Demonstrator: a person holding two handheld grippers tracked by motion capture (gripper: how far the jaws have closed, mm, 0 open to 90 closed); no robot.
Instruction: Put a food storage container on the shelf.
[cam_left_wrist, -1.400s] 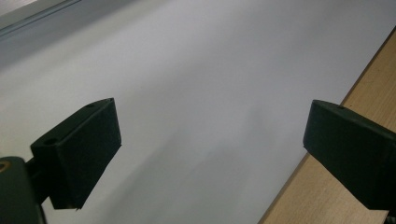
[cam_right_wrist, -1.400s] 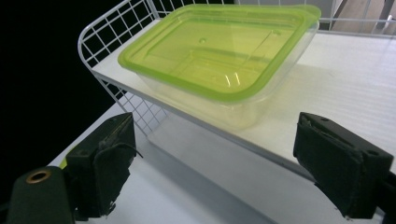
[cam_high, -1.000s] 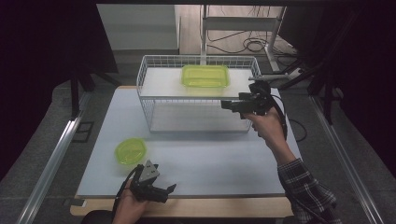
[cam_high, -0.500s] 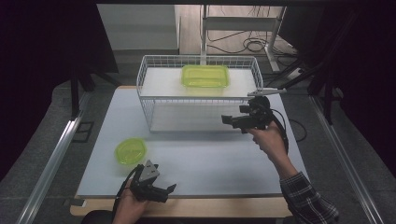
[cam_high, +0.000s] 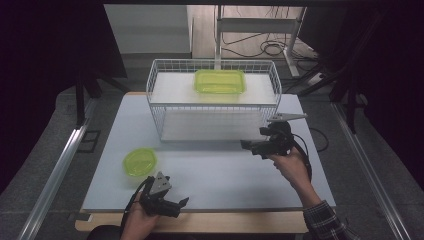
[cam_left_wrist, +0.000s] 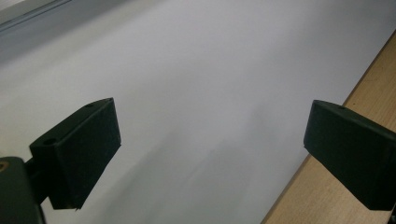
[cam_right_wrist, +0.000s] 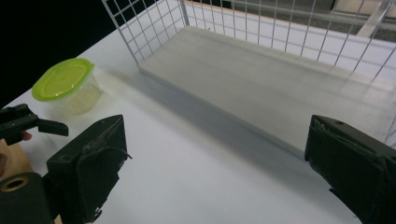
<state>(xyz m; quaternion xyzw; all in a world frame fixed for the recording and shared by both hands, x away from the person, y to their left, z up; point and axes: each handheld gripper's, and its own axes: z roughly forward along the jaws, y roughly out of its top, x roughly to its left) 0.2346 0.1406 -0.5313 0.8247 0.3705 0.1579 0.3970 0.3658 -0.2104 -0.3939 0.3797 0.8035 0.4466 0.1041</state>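
With the rectangular green container (cam_high: 220, 81) already atop the wire rack (cam_high: 214, 102), both the right gripper (cam_high: 248, 145) and left gripper (cam_high: 181, 202) gape empty, so the round lidded tub (cam_high: 140, 162) in front of the rack looks next to be grasped

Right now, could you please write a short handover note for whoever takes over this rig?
Left tool: open, empty, low at the table's near edge.
Right tool: open, empty, held in front of the wire rack.
Rectangular green container: on the rack's top shelf.
Round green-lidded container: on the table, just beyond the left tool.
Done: apparently, one container shelved.
Left: probably grasp the round container and place it in the rack.
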